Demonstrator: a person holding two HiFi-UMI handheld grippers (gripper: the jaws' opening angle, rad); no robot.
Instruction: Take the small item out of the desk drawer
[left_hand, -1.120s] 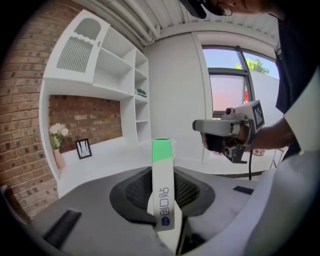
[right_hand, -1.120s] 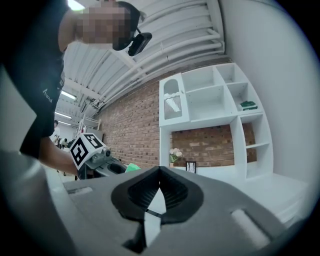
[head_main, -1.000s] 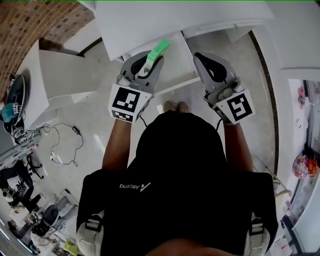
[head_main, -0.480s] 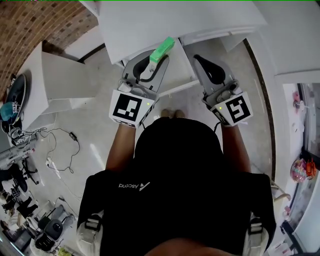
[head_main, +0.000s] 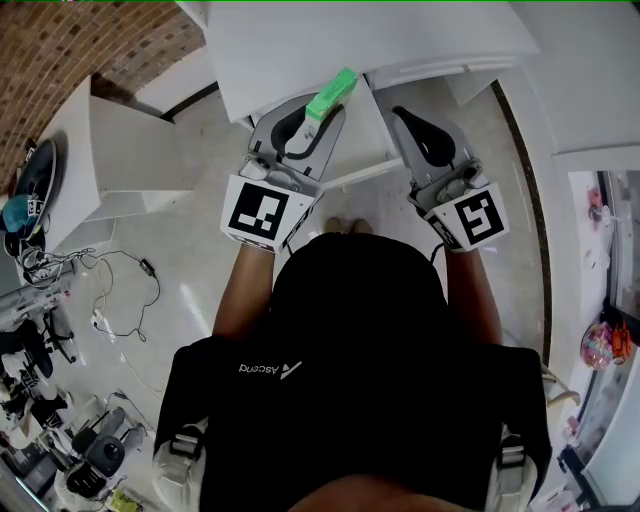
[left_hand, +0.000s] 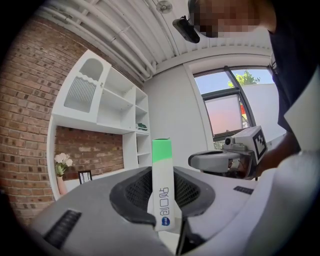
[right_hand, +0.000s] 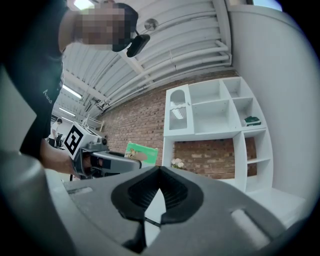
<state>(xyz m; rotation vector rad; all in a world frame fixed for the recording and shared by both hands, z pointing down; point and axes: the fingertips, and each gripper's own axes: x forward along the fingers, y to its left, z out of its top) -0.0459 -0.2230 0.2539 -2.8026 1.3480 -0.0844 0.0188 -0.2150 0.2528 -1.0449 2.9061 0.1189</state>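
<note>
My left gripper (head_main: 318, 112) is shut on a small white box with a green end (head_main: 332, 93), held in the air at the front edge of the white desk (head_main: 350, 40). Below it the open white drawer (head_main: 357, 168) sticks out. In the left gripper view the box (left_hand: 162, 185) stands upright between the dark pads, green end up. To the right, my right gripper (head_main: 402, 114) hovers over the drawer's right side. Its jaws (right_hand: 159, 192) are shut with nothing in them. From there the left gripper (right_hand: 110, 161) and the box's green end (right_hand: 140, 152) show at the left.
A white side unit (head_main: 130, 150) stands to the left of the desk against a brick wall (head_main: 80, 50). Cables (head_main: 120, 290) and gear lie on the floor at the left. A white shelf unit (right_hand: 215, 120) stands on the brick wall. The person's feet (head_main: 340, 226) are under the drawer.
The left gripper with the box has shifted slightly forward toward the desk edge. The right gripper has barely moved and stays shut.
</note>
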